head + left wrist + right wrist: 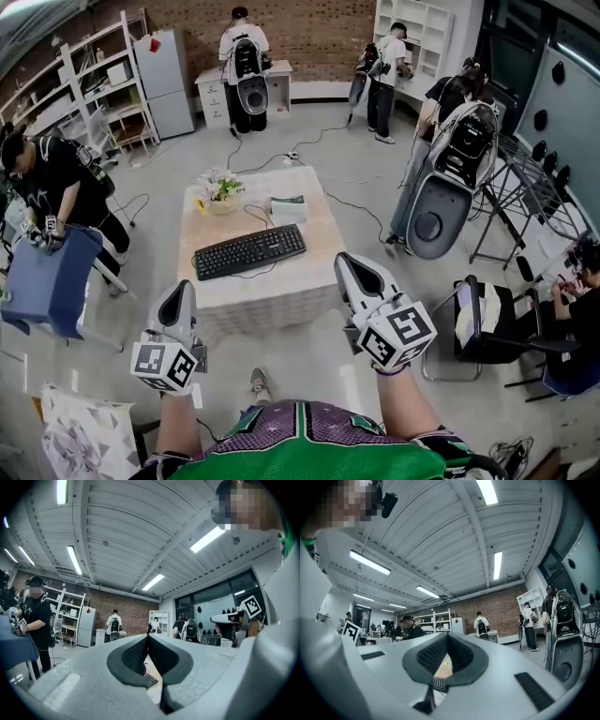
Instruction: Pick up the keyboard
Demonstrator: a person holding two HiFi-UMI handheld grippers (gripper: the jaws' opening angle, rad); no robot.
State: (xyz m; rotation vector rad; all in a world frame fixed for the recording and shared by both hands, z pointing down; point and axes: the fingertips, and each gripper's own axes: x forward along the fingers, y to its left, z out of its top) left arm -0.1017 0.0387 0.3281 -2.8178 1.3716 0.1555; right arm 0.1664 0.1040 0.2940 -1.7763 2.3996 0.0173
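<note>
Before keyboard (249,251), both claws (181,289) (349,262) level.

The keyboard (250,250) at frame centre is black matt plastic, lying on a table (309,281) whose pale top looks like smooth light wood. The left gripper (185,285) and right gripper (343,259) have pale grey matt plastic shells; their pads (433,654) are dark and rubber-like with a fine studded texture. The back wall (309,37) along the upper edge is rough red brick.

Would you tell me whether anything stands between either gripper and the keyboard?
Nothing visible does: only bare table separates the keyboard from the left gripper and right gripper; the flower pot and box sit beyond it.
</note>
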